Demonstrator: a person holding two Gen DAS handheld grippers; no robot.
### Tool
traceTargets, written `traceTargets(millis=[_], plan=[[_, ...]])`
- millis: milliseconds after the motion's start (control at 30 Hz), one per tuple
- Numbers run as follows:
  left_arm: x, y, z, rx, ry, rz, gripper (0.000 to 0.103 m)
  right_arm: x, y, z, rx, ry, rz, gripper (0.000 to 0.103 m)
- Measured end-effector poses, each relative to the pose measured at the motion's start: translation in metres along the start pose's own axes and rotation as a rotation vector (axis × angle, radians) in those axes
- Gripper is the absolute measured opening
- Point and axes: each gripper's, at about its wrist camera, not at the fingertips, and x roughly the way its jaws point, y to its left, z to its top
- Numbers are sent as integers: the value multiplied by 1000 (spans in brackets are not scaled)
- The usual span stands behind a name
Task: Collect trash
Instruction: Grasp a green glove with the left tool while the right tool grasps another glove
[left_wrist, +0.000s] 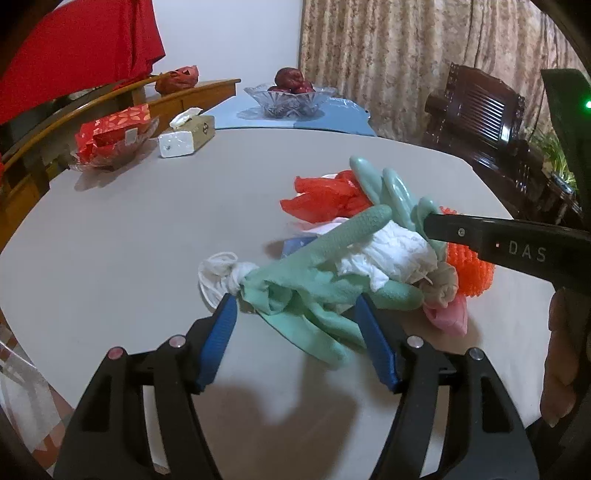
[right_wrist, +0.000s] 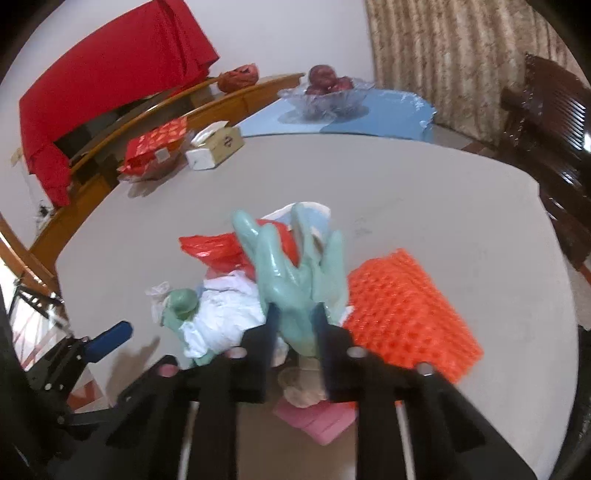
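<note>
Right tongs (right_wrist: 295, 325) grip one green glove (right_wrist: 291, 280), fingers pointing to 12 o'clock; left tongs (left_wrist: 295, 314), wide, straddle the other glove (left_wrist: 317, 273) on the worktop (left_wrist: 147, 229).

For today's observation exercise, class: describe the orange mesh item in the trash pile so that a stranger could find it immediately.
Start at the grey table and find the trash pile at its near middle. On the pile's right side, beside the green rubber glove pinched by the right gripper, lies the orange netting. It alone has an open, bumpy mesh; the red plastic bag is smooth.
</note>
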Motion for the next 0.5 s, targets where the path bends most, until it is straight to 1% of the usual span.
traceTargets(millis=[33, 133, 267, 300, 333, 367, 400, 467, 500], plan=[[2, -1, 0, 2, 1, -1, 70, -2, 1, 0, -5, -8, 1, 12], [10, -4, -2, 9, 29, -5, 73, -11, -2, -2, 2, -17, 7, 10], [24, -11, -7, 30, 80, 9, 73, -29, -11, -6, 23, -36, 4, 10], [28, -12, -8, 33, 96, 13, 69, -31, -11, -6, 26, -38, 4, 10], [31, -11, -8, 30, 110, 6, 58, -35, -13, -7, 32, -41, 4, 10], [34, -10, -9, 20, 128, -16, 48, -37, -13, -6, 35, -42, 4, 10], [37, -8, -9, 7, 149, -41, 31, -40, -13, -6, 35, -44, 5, 10], [36, -8, -9, -1, 151, -68, 15, -46, -14, -7, 36, -47, 4, 9], [35, -8, -9, 0, 147, -68, 5, -50, -14, -8, 38, -50, 4, 9]])
